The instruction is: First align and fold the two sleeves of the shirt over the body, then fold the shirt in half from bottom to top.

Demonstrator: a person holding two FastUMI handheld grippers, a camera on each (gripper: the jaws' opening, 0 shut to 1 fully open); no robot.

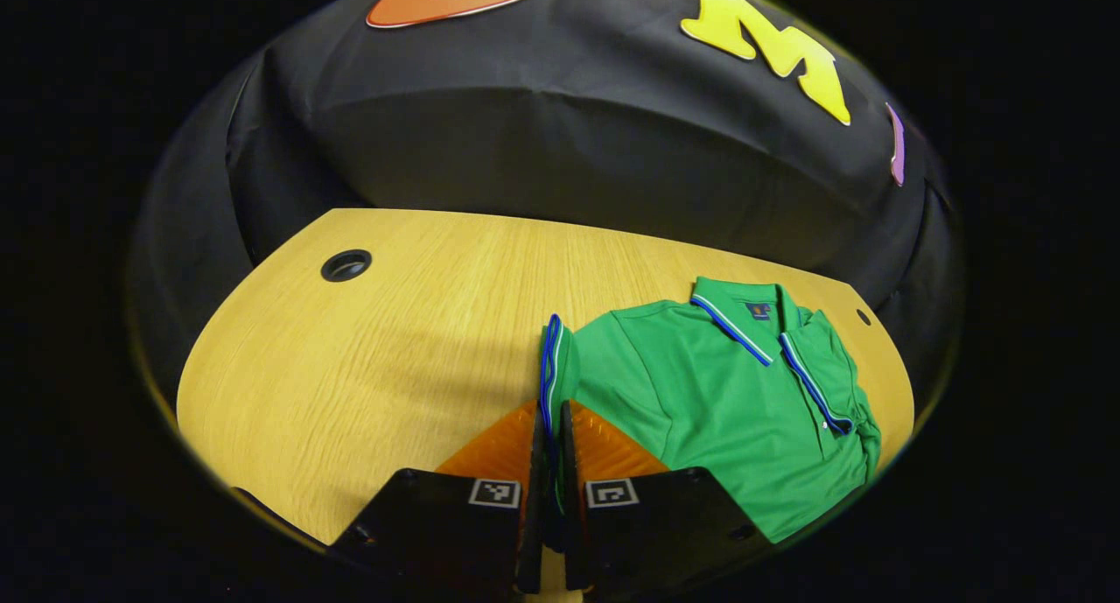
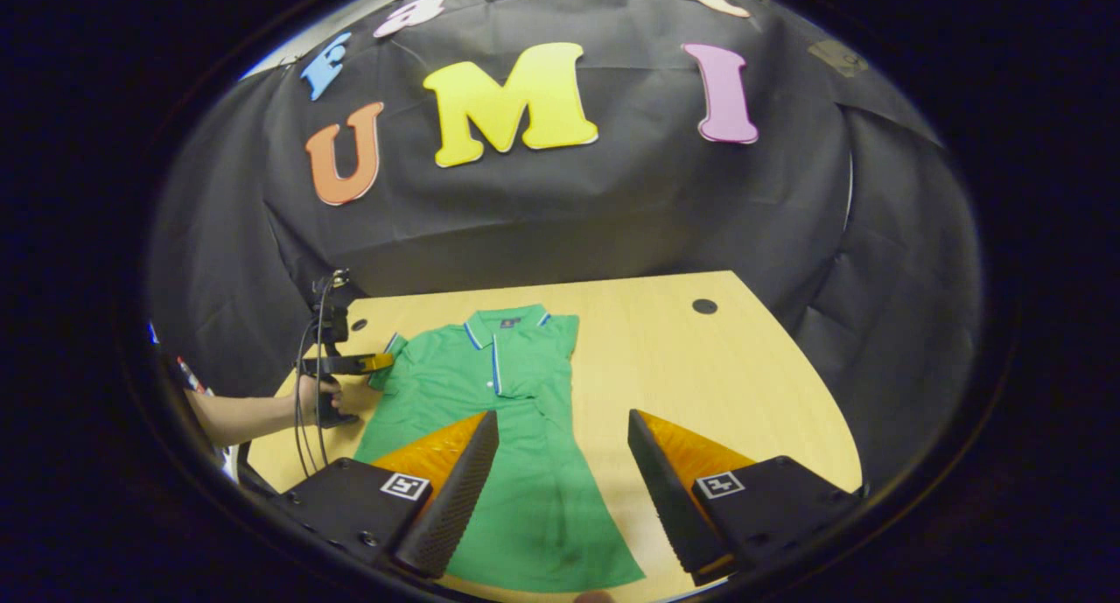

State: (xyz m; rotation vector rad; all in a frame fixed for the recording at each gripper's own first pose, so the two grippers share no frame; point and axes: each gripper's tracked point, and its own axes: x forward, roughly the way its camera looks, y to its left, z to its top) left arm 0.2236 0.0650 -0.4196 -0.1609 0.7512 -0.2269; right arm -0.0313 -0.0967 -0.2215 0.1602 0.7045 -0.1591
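Green knit polo shirt [image 1: 735,410] with blue-and-white trim lies flat on the pale wooden counter [image 1: 376,367] in the left gripper view, where the left claw [image 1: 551,428] is pinched narrow on the blue-edged sleeve cuff [image 1: 549,367], lifted, I judge, to carry it over the body. In the right gripper view, the right claw [image 2: 560,463] hovers wide above the shirt's lower body, holding nothing, while a hand [image 2: 337,399] grips the other tool at the far sleeve; the near sleeve looks already folded in.

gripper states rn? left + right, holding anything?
Left gripper: shut on the shirt sleeve, pinched at its striped cuff.
Right gripper: open, holding nothing, above the green shirt.
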